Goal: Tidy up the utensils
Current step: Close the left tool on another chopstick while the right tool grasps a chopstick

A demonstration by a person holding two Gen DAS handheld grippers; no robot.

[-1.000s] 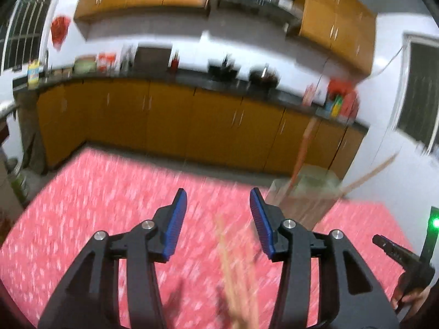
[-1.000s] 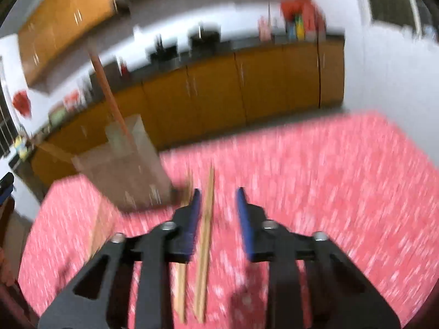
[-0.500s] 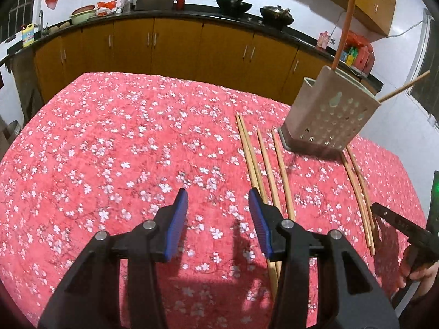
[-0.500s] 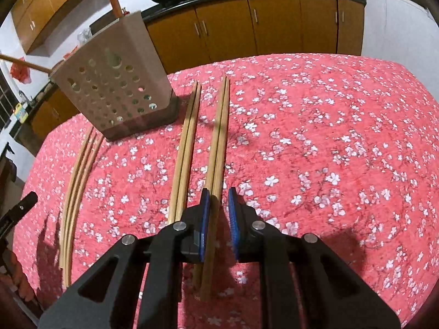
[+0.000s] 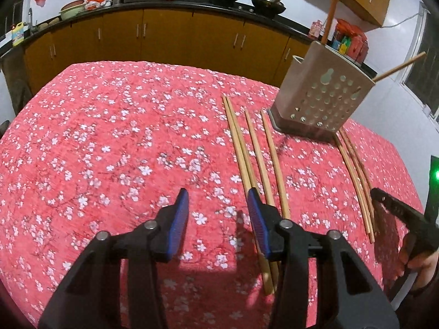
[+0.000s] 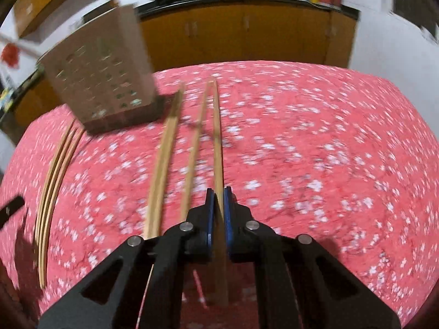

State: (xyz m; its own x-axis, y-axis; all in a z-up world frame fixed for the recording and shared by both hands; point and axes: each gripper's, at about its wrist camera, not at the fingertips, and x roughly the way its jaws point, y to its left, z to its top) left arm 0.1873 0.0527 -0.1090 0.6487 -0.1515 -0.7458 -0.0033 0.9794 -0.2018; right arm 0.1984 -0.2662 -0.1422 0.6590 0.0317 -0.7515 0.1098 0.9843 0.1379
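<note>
While right claw (image 6: 217, 200) pinches one chopstick (image 6: 217, 137), tablecloth (image 6: 315, 142) rightward seems bare.

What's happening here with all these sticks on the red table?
A person holds a gripper in each hand and is tidying wooden chopsticks into the perforated holder, which already has a few sticks in it. The right gripper is shut on one chopstick lying on the flowered tablecloth. The left gripper is closing with nothing between its pads, just beside another pair of chopsticks. More chopsticks lie on both sides of the holder.
</note>
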